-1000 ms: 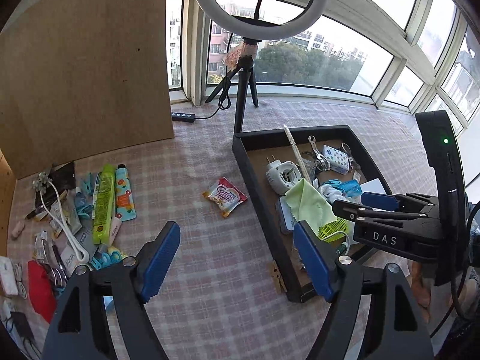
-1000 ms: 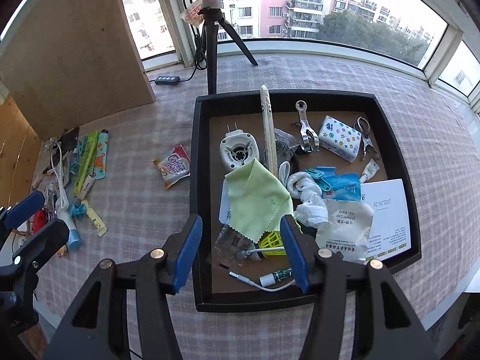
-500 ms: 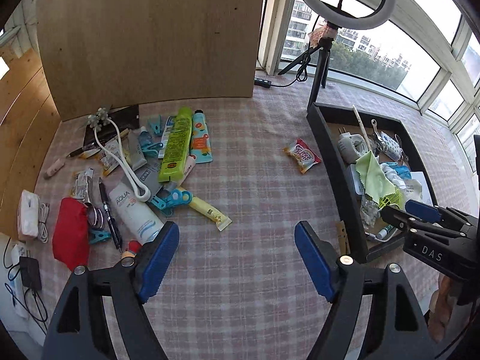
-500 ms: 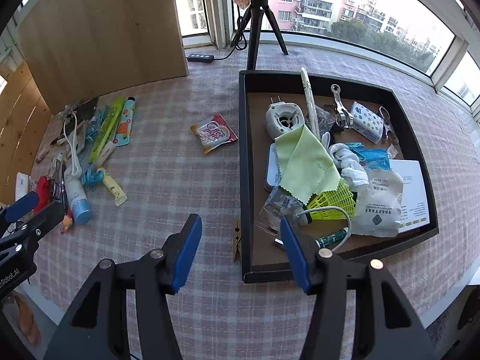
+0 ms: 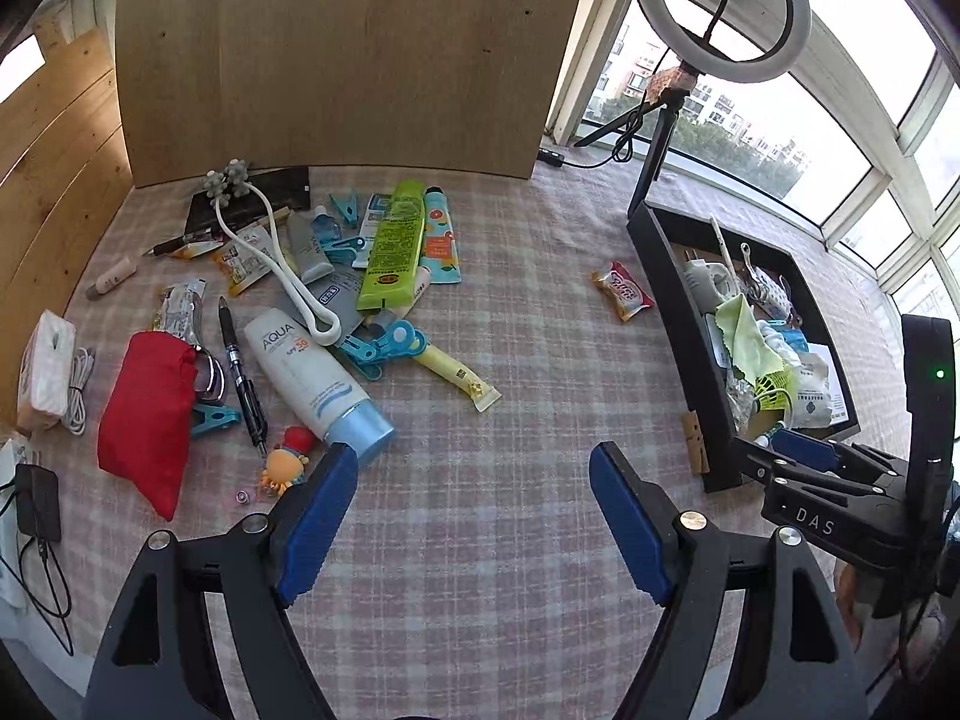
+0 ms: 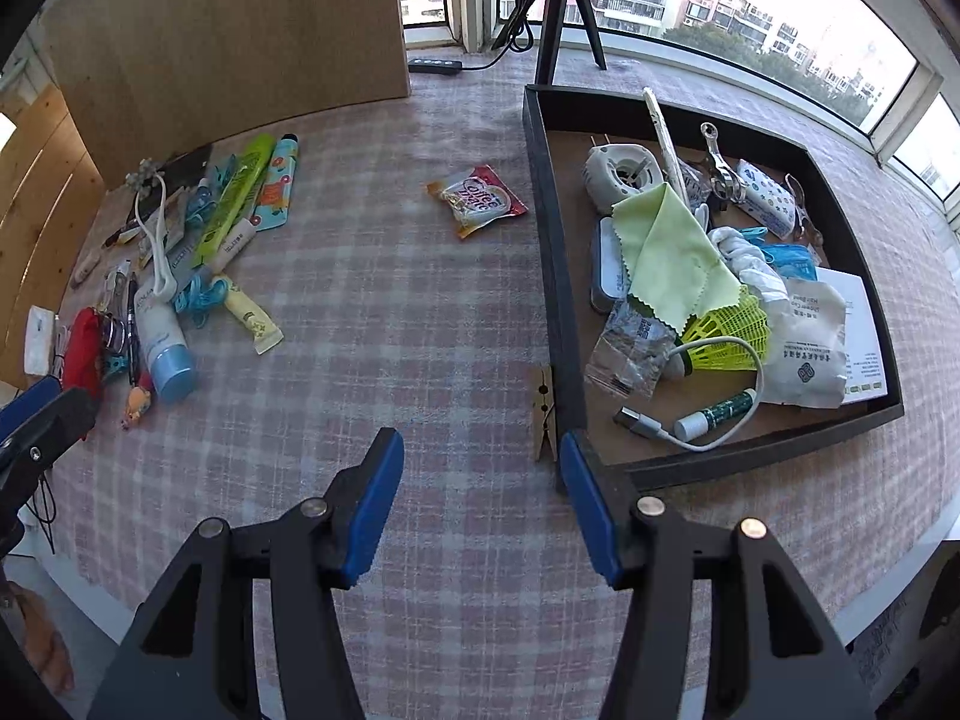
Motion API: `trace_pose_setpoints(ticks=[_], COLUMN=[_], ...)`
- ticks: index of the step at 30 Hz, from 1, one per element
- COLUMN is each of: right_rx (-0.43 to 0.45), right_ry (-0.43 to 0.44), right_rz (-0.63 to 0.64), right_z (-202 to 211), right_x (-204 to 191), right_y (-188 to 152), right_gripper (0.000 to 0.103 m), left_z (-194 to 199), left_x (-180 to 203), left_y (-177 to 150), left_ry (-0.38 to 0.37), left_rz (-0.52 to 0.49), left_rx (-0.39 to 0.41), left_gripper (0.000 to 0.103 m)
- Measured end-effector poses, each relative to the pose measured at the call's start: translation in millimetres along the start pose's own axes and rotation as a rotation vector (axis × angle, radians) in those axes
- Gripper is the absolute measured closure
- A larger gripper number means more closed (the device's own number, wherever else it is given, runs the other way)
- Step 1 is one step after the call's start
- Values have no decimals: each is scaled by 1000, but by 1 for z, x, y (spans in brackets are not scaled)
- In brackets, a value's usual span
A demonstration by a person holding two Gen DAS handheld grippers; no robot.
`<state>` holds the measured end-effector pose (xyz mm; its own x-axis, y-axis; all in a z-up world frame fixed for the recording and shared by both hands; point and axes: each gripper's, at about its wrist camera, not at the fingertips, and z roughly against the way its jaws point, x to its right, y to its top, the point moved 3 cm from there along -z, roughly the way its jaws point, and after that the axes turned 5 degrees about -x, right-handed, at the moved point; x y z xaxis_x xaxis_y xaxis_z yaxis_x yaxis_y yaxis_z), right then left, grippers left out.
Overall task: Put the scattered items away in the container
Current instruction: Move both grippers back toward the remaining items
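Black, low-walled container [image 6: 555,276], crowded with oddments

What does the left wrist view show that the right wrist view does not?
Only the left wrist view shows the ring light on its tripod and the black charger at the table edge. Only the right wrist view shows the white cable and small green tube in the black tray. Both show the coffee sachet, the wooden clothespin beside the tray, and the sunscreen bottle.
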<state>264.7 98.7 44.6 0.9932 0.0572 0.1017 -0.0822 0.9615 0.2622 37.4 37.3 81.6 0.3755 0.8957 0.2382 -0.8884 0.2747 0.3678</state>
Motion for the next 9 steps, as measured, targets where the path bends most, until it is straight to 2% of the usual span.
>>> trace_pose_setpoints(ticks=[4,9], right_rx=[-7,-17], right_ry=[-6,-5], right_rz=[-6,-18], right_z=[-3,-6], right_x=[-8,-12], right_y=[-7,-11], right_gripper=[49,49], left_z=[-7,-1], left_x=[-12,-19], left_y=[-4,-6], left_ry=[-5,-24], left_rz=[33,16], left_rx=[-28,24], left_gripper=[25,25])
